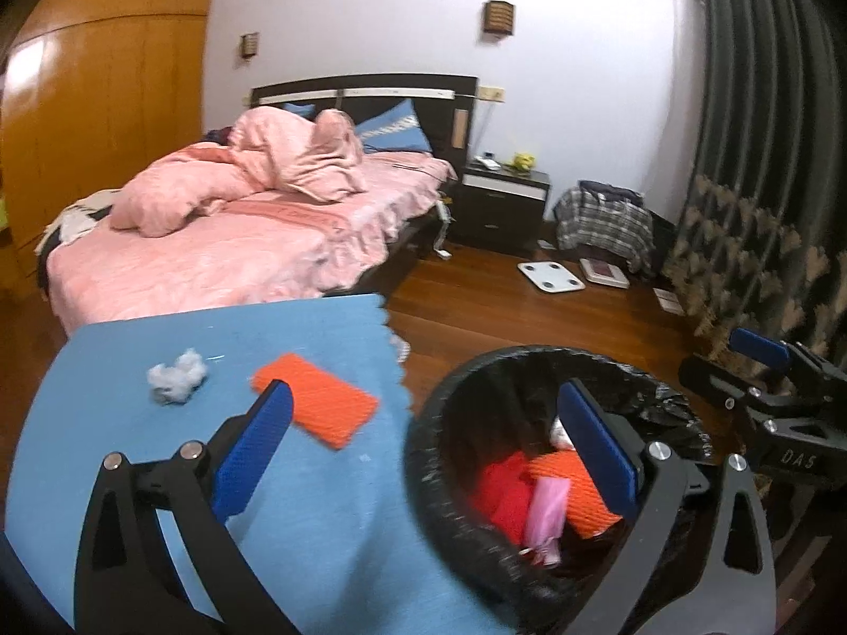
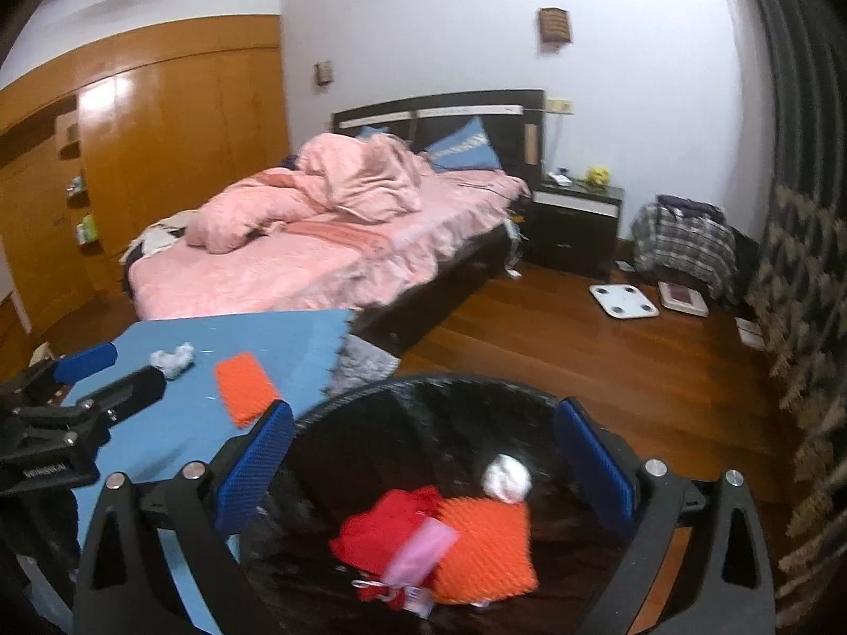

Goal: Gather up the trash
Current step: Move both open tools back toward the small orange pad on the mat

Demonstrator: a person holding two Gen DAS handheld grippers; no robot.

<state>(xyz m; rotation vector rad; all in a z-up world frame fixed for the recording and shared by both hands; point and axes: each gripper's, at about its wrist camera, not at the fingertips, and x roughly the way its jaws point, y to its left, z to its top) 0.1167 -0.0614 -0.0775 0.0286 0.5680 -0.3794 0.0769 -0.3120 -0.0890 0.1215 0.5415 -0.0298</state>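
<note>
A black-lined trash bin [image 1: 423, 423] [image 2: 339, 413] stands beside a blue table [image 1: 296, 502] [image 2: 174, 423]. Inside lie red, pink and orange trash [image 2: 476, 550] and a white paper ball [image 2: 507, 478], blurred. On the table lie an orange foam net [image 1: 317, 402] [image 2: 244, 388] and a crumpled white tissue [image 1: 176, 374] [image 2: 172, 360]. My left gripper [image 1: 429, 450] is open and empty, straddling the table edge and the bin. My right gripper [image 2: 423, 460] is open and empty above the bin; it also shows in the left wrist view [image 1: 762, 365].
A bed with pink bedding [image 1: 238, 222] stands behind the table. A dark nightstand [image 1: 503, 201], a plaid-covered pile [image 1: 609, 222], a white scale [image 1: 550, 275] and dark curtains [image 1: 767, 159] stand on the wooden floor to the right.
</note>
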